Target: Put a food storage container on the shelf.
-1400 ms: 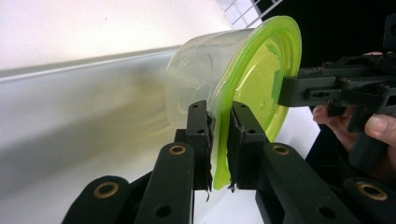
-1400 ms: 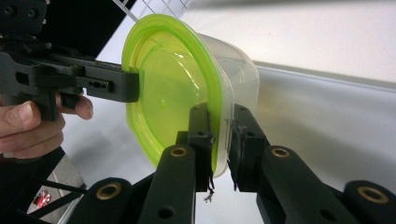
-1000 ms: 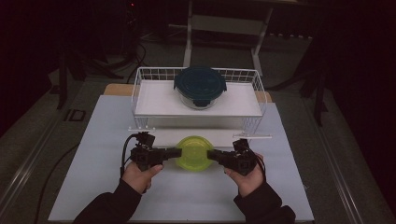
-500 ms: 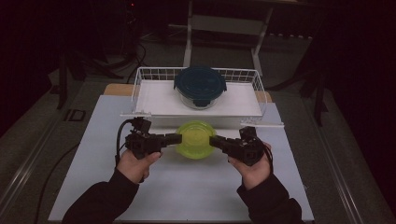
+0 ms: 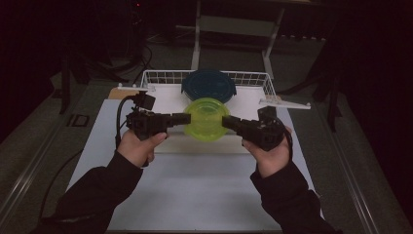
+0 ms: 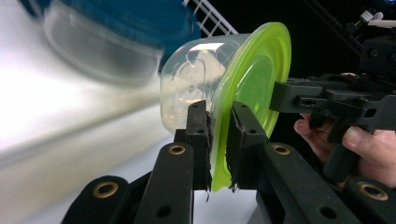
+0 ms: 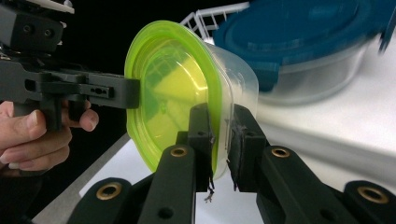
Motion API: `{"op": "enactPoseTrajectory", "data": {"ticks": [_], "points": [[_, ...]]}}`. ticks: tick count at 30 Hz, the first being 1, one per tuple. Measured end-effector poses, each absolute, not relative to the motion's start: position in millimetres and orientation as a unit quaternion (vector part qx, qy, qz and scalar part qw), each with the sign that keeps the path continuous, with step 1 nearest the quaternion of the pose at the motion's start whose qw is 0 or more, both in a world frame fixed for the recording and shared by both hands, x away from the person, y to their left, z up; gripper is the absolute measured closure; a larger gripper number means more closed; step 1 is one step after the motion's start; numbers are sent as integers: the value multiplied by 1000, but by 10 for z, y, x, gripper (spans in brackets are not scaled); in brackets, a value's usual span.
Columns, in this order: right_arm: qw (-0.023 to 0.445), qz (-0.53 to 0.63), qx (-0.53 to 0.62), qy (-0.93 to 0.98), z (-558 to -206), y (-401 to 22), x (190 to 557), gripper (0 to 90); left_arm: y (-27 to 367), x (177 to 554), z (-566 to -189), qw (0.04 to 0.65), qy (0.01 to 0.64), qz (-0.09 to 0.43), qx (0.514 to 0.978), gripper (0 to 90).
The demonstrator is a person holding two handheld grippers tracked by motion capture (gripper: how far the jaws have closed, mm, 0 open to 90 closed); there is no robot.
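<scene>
1. The left gripper (image 5: 187, 118) and right gripper (image 5: 225, 121) each have their jaws clamped on the rim of the green-lidded container (image 5: 207, 118).
2. Since a second ago, the container has risen off the tabletop (image 5: 204, 195), now before the wire basket (image 5: 253, 78).

Clear tub (image 5: 206, 119) with lime-green lid, held level above the table.
</scene>
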State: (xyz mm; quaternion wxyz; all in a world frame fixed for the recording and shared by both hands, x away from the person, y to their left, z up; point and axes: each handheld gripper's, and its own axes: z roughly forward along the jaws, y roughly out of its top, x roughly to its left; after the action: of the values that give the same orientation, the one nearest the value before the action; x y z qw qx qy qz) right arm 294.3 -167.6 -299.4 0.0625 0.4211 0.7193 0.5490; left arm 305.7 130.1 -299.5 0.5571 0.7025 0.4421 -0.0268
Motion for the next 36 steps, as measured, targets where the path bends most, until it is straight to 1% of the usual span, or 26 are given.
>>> {"op": "enactPoseTrajectory", "data": {"ticks": [4,6,10,12,14,21,24,27,29,31,32,36], "points": [[71,555,420,714,-2846,-1688,3040,804,1272,3148,-2845,561,438,-13,702,793],[73,558,420,712,-2790,-1698,3099,803,1265,3216,-2788,562,442,-20,699,792],[89,560,427,704,-2664,-1702,3237,803,1234,3346,-2691,563,444,-16,697,794],[90,560,430,702,-2641,-1705,3268,802,1219,3401,-2647,566,444,-11,695,794],[85,560,433,701,-2592,-1711,3372,802,1217,3471,-2612,563,445,-9,696,794],[75,549,450,700,-2584,-1691,3567,802,1213,3708,-2617,549,465,-27,694,791],[62,548,463,694,-2611,-1701,3661,801,1222,3805,-2655,557,470,-41,683,786],[65,546,465,694,-2598,-1697,3680,801,1210,3823,-2655,557,469,-34,685,786],[61,544,469,693,-2591,-1699,3708,800,1220,3849,-2659,559,470,-41,682,782],[52,539,472,696,-2578,-1700,3741,793,1229,3870,-2662,562,470,-44,680,772],[41,536,475,697,-2576,-1709,3790,758,1227,3883,-2664,562,469,-41,680,758],[49,531,482,696,-2591,-1719,3857,726,1209,3943,-2670,564,468,-43,679,723]]}}
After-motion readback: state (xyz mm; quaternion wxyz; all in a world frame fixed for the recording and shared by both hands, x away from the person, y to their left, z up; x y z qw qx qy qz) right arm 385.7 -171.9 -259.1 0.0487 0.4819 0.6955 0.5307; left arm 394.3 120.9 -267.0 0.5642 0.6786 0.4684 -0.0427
